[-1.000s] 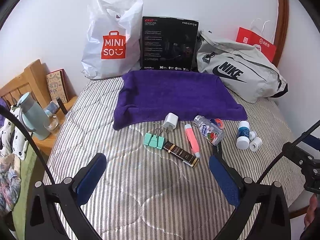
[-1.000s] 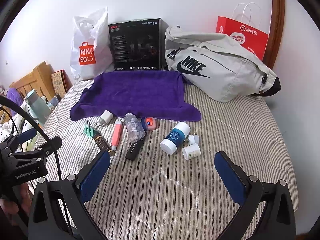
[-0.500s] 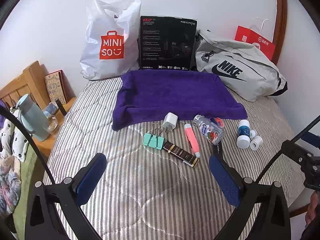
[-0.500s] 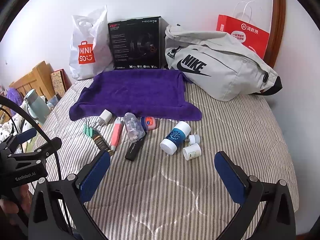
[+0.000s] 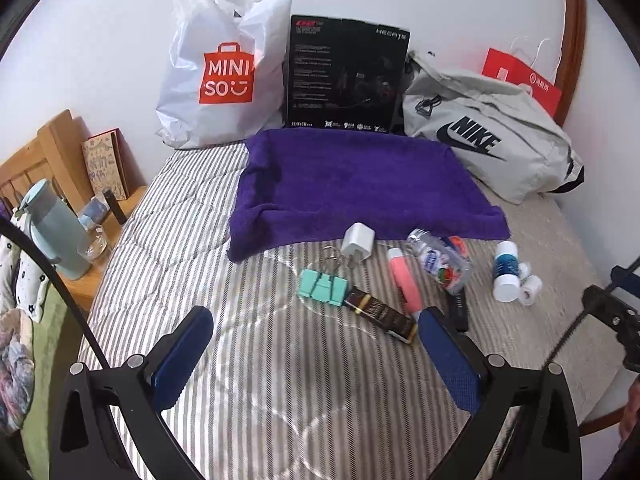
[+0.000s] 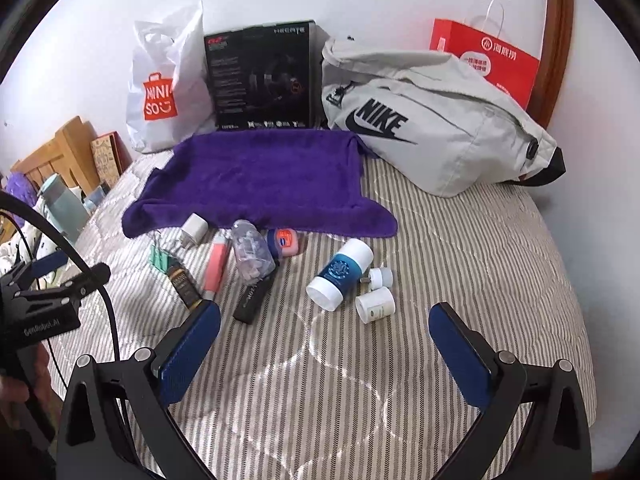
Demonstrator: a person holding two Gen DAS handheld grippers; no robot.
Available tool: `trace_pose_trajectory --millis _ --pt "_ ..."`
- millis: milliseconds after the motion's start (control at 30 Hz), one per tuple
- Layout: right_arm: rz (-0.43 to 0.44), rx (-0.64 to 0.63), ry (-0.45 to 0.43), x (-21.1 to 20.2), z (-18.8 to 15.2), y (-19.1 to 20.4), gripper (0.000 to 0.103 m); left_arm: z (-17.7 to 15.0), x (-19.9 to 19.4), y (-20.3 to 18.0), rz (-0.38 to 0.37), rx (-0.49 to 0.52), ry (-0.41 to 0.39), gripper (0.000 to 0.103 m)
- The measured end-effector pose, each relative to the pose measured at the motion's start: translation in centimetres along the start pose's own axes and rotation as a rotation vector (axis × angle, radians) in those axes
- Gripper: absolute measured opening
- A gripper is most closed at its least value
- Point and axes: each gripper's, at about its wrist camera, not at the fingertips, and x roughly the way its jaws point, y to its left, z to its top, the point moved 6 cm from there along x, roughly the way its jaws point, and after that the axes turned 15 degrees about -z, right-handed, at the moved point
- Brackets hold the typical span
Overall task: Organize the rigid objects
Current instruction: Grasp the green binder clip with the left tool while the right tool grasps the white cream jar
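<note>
Small items lie in a row on the striped bed in front of a purple towel [image 5: 360, 184]: a white charger [image 5: 358, 240], a teal binder clip [image 5: 322, 287], a dark slim box [image 5: 380, 314], a pink tube [image 5: 404, 276], and a clear pill bottle [image 5: 438, 260]. The right wrist view adds a red-lidded jar [image 6: 283, 242], a black stick [image 6: 251, 298], a blue-and-white bottle [image 6: 340, 274] and two small white jars [image 6: 375, 304]. My left gripper [image 5: 314, 350] hovers open just short of the clip and box. My right gripper [image 6: 326, 344] is open below the bottle.
A white shopping bag [image 5: 224, 68], a black carton [image 5: 346, 80], a grey sling bag [image 6: 432, 128] and a red paper bag [image 6: 486, 58] line the wall behind the towel. A wooden nightstand with a pale blue flask [image 5: 60, 236] stands left of the bed.
Both views have crept slightly forward and up toward the items. Nothing on the bed has moved, and both grippers stay open.
</note>
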Motion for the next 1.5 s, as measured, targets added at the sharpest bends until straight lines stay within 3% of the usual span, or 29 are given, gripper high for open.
trace_pose_trajectory --millis 433,533,667,833,1100,1133,1300,1500 --pt "-0.051 -0.002 0.111 5.2 -1.4 -1.5 0.102 -1.1 8.6 3.8 0.014 0.070 0.139 0.101" --pt "-0.065 0.002 0.147 6.8 -1.8 -2.2 0.102 -1.2 9.9 3.9 -0.010 0.083 0.163 0.089" --pt "-0.075 0.007 0.168 8.1 -1.7 -2.6 0.102 -0.7 10.8 3.8 -0.054 0.094 0.163 0.082" --pt "-0.070 0.015 0.188 9.2 -1.6 -2.7 0.102 0.2 12.0 2.7 -0.087 0.129 0.170 0.082" --pt "-0.011 0.059 0.199 10.2 -1.7 -3.2 0.102 -0.2 11.6 0.9 -0.119 0.190 0.170 0.047" --pt "-0.010 0.067 0.201 10.4 -1.7 -3.4 0.102 -0.2 11.6 0.6 -0.132 0.195 0.171 0.039" --pt "-0.009 0.055 0.187 11.7 -1.2 -4.0 0.102 -0.5 11.4 0.4 -0.121 0.184 0.159 0.039" --pt "0.006 -0.011 0.200 13.4 -1.8 -3.6 0.090 -0.4 11.5 0.4 -0.119 0.172 0.160 0.039"
